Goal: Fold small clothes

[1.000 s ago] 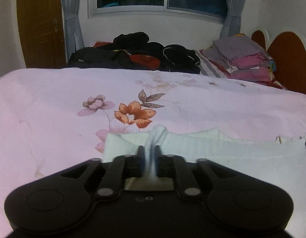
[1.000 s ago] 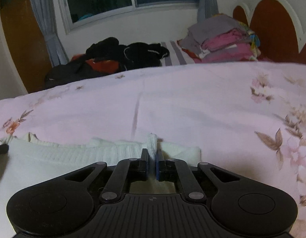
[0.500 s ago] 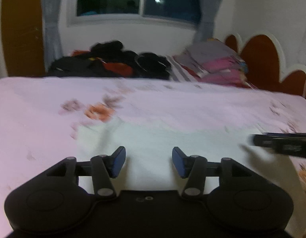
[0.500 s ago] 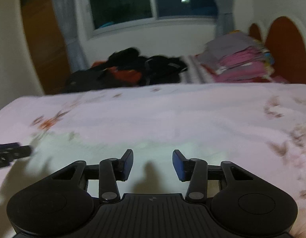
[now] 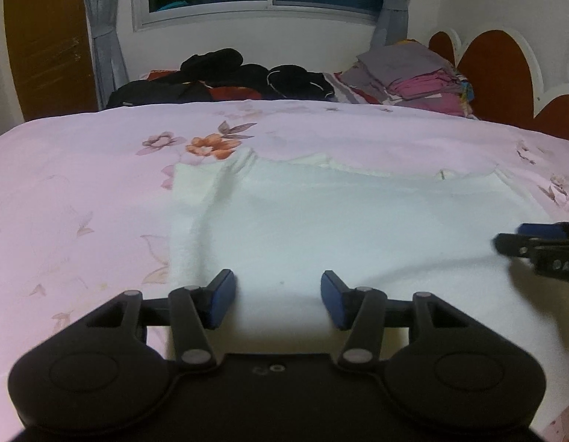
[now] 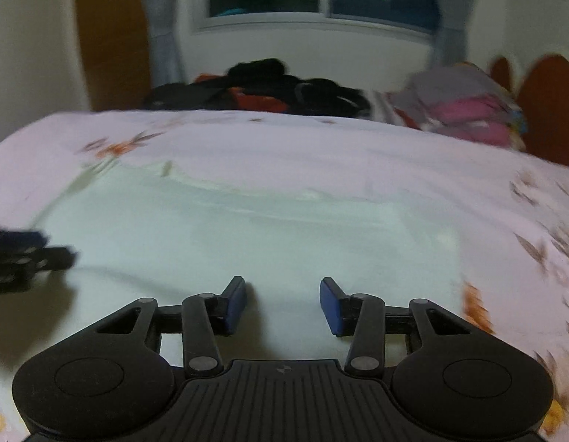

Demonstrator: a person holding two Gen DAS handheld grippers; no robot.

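Note:
A white knitted garment (image 5: pixel 339 217) lies spread flat on the pink floral bedsheet (image 5: pixel 81 184), with a raised crease near its left edge. My left gripper (image 5: pixel 277 296) is open and empty, just above the garment's near left part. My right gripper (image 6: pixel 283 300) is open and empty above the garment's (image 6: pixel 247 235) near right part. The right gripper shows at the right edge of the left wrist view (image 5: pixel 542 248). The left gripper shows blurred at the left edge of the right wrist view (image 6: pixel 23 254).
A heap of dark clothes (image 5: pixel 225 81) lies at the far side of the bed. A stack of folded grey and pink clothes (image 5: pixel 413 73) sits at the far right by the brown headboard (image 5: pixel 498 73). A window and curtains are behind.
Both grippers let go of the garment's far edge, opened, and drew back toward its near side. The garment now lies flat. The right wrist view is still in motion.

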